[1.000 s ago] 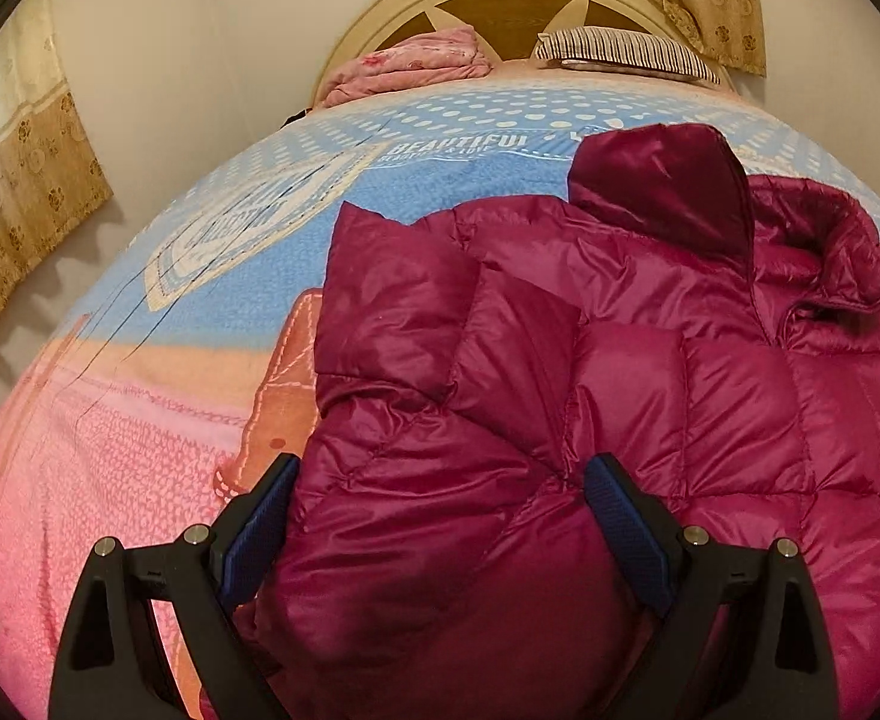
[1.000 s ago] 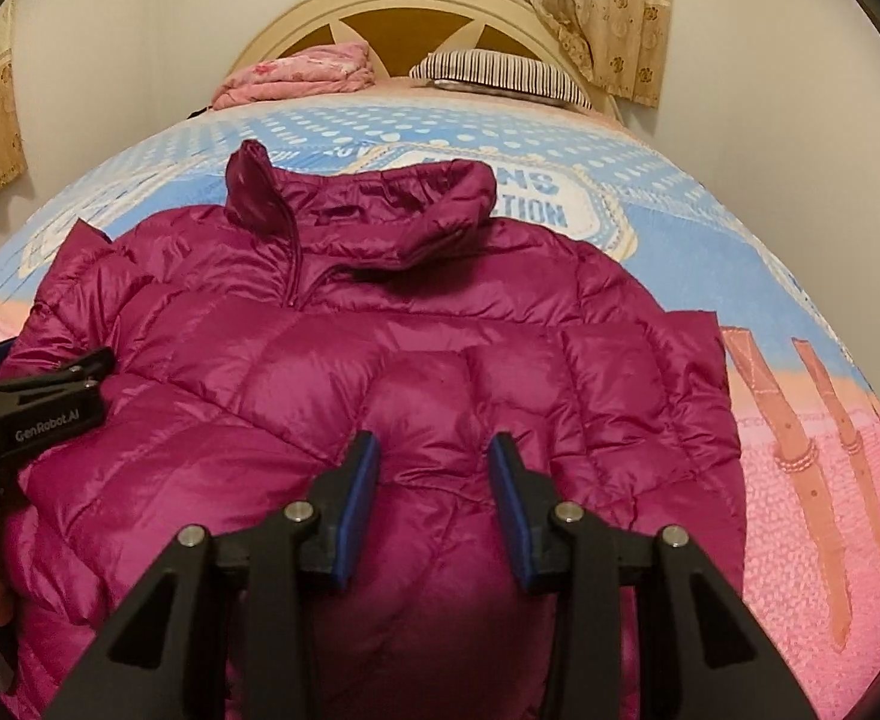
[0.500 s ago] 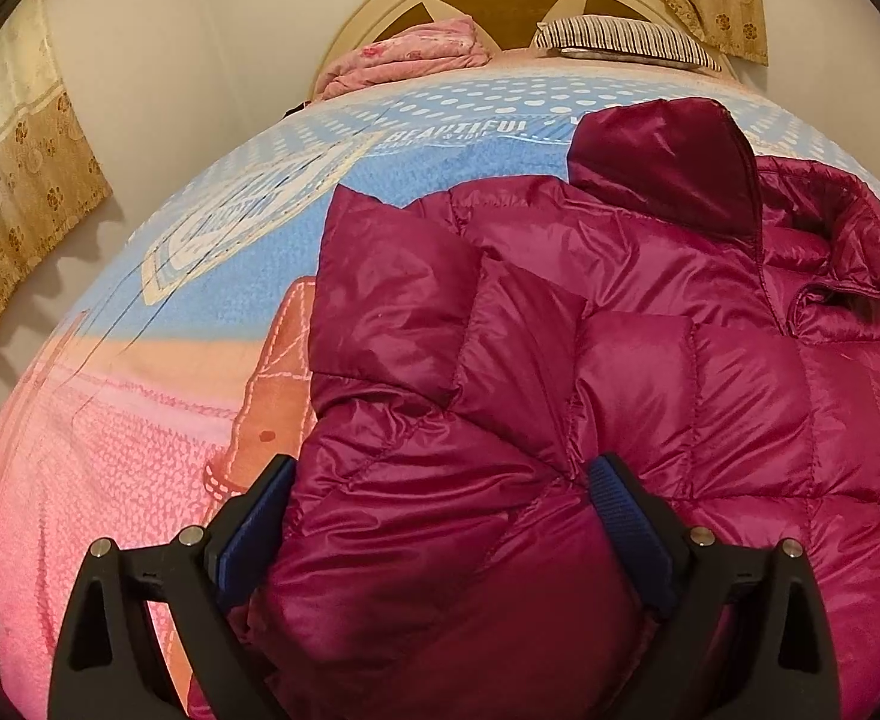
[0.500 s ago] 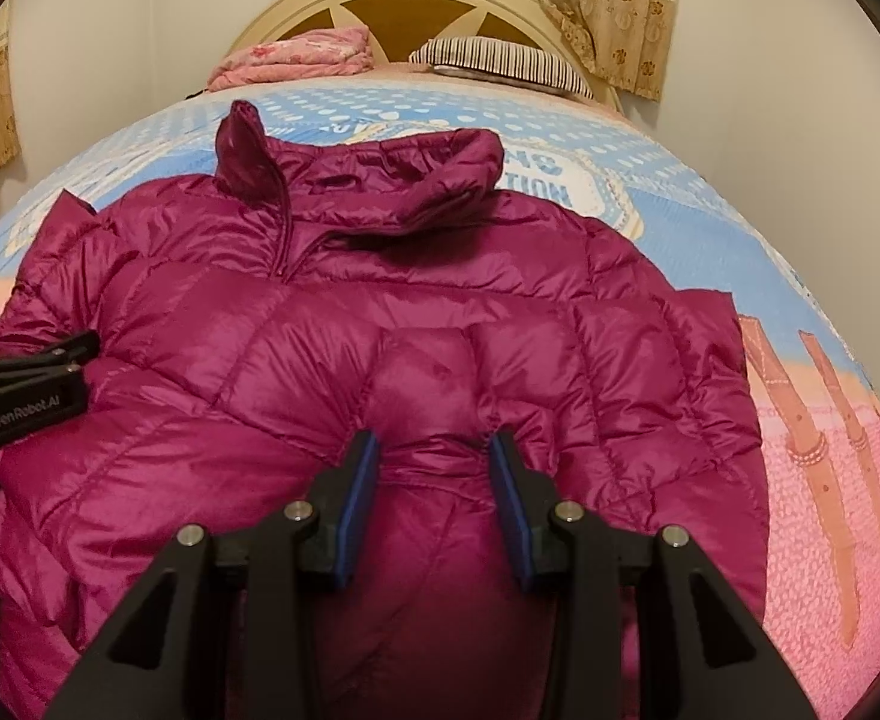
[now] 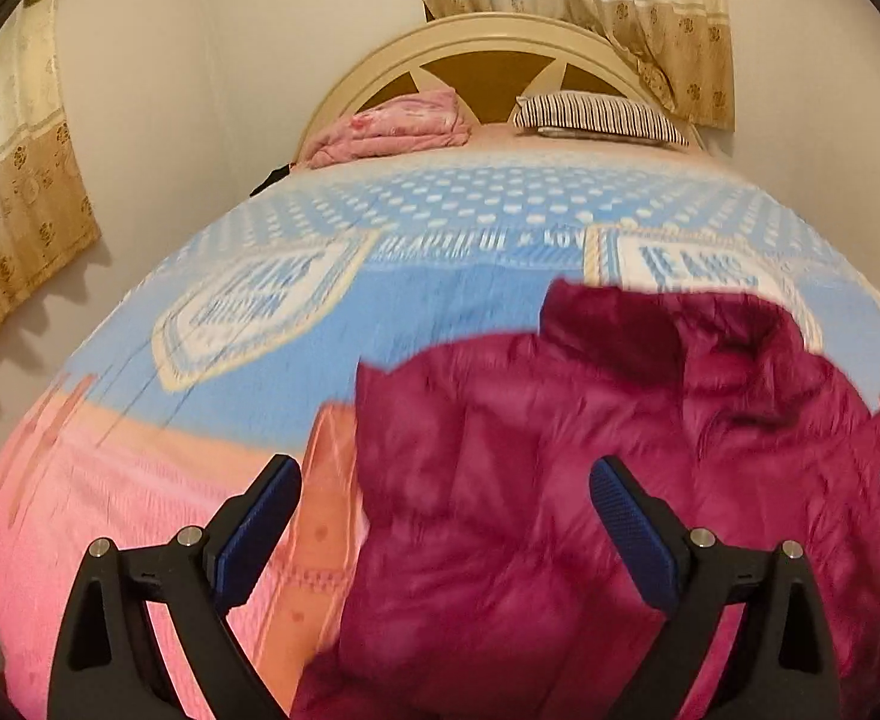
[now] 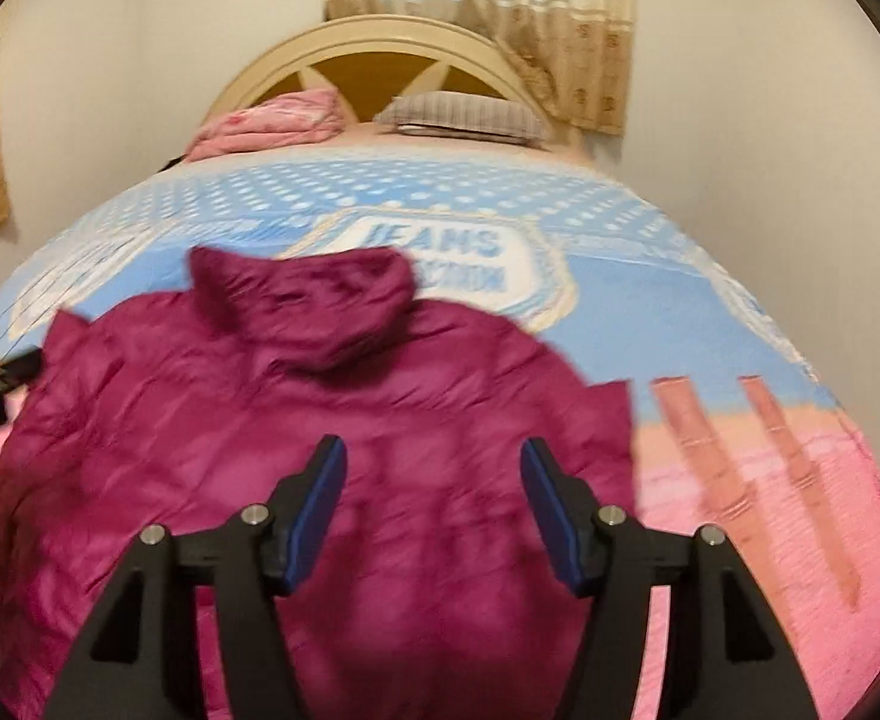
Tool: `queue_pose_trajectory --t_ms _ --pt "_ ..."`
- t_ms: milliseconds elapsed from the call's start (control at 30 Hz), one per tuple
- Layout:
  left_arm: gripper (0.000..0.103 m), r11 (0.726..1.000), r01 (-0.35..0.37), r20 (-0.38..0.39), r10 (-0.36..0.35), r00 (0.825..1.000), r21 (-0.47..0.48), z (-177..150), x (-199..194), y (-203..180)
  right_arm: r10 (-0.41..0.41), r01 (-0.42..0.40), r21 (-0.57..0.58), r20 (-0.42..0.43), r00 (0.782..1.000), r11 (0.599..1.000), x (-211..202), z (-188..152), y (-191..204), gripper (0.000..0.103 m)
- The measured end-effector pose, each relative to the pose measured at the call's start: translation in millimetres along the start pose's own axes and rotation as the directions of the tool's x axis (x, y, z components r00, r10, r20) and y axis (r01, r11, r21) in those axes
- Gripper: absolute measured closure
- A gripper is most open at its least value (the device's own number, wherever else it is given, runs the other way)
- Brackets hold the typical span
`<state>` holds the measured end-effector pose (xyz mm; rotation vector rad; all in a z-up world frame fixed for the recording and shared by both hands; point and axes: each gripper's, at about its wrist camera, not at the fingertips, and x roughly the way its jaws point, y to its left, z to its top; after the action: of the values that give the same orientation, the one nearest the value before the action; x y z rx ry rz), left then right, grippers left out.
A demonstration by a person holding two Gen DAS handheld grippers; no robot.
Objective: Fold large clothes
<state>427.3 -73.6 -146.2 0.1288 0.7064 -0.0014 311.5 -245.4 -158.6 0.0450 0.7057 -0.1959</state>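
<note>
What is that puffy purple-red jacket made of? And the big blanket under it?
The jacket looks like thin, slightly shiny nylon-type cloth with soft filling: it is stitched into puffy squares, though blur hides detail. The blanket looks like soft, matte fleece or plush with printed pictures and letters; I can't say exactly which.

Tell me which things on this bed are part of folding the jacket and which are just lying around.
Part of the job:
- jacket, lying on the blanket
- left gripper, jaws wide open
- right gripper, jaws opening, not pinching the jacket

Just lying about:
- pink folded bedding by the headboard
- striped pillow
- curtains
</note>
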Motion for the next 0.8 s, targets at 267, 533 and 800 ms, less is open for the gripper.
queue_pose_trajectory --t_ms 267,533,800 --pt "0.006 0.990 -0.134 -0.174 0.138 0.975 0.035 -10 99 -6 -0.080 0.093 0.091 -0.130 0.988 0.992 64 3 -55 0.058" --pt "0.001 0.991 -0.134 -0.171 0.134 0.976 0.010 -24 115 -4 -0.095 0.106 0.060 -0.164 0.982 0.993 85 -14 -55 0.058" --pt "0.001 0.993 -0.113 -0.178 0.108 0.978 -0.017 -26 115 -2 -0.112 0.120 0.042 -0.170 0.979 0.992 87 -16 -52 0.058"
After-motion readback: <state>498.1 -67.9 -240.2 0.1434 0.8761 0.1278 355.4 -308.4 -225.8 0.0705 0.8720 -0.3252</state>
